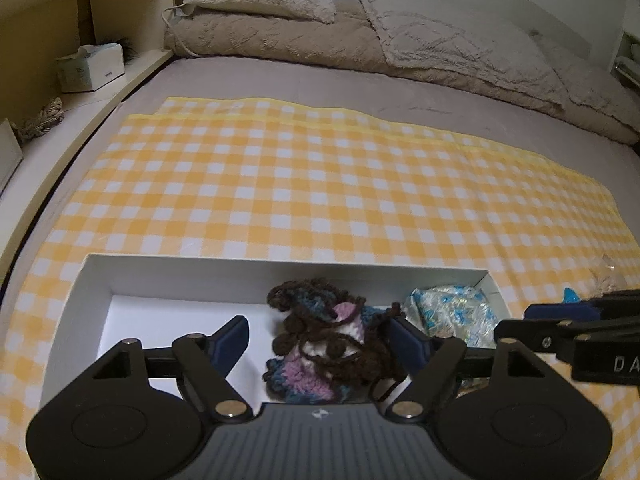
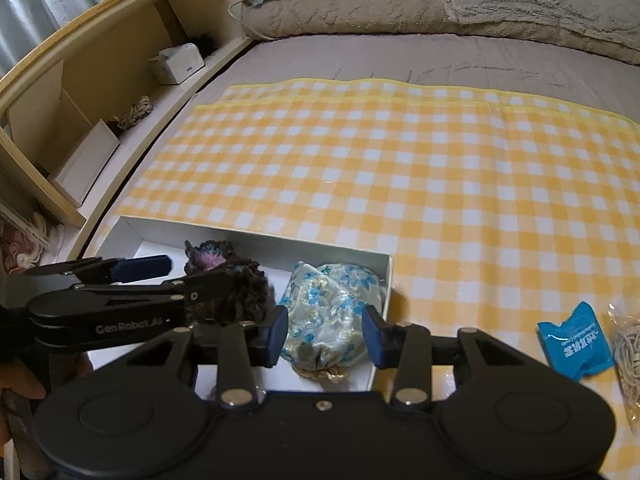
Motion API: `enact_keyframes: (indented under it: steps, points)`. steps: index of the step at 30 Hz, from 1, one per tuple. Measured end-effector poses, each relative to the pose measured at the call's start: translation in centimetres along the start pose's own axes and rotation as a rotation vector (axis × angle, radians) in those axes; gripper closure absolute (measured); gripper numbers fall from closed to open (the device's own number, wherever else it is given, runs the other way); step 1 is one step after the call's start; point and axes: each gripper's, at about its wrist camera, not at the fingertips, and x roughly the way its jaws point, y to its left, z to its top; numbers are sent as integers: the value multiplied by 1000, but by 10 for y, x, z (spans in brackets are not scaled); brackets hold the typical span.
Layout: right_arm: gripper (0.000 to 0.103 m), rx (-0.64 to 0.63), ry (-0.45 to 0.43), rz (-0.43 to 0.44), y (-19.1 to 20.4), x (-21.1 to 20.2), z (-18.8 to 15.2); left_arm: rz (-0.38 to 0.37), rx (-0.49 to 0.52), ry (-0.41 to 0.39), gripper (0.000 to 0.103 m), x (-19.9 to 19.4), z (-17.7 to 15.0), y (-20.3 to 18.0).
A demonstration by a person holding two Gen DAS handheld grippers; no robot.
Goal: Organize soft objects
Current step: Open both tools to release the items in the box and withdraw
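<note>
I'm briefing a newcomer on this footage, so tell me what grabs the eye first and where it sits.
The yellow-and-white checked cloth spread across the grey bed dominates both views. At its near edge sits a shallow white cardboard box holding a brown, purple and blue crocheted yarn pouch and, to its right, a pale satin pouch with blue flowers. The left gripper straddles the yarn pouch, and the right gripper straddles the satin one, pads clear.

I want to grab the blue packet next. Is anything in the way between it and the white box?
Nothing visible blocks it. The blue packet lies on the checked cloth, right of the white box, with only bare cloth between.
</note>
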Motion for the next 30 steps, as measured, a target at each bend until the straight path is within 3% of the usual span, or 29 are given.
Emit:
enact_keyframes:
  steps: [11,30]
  points:
    - [54,10,-30,-13,0,-20,-5,20,5,-24,17,-30,-5,-6]
    - [27,-64,-148,-49,10,-81,-24,50,17,-109,6,-97,-25,-14]
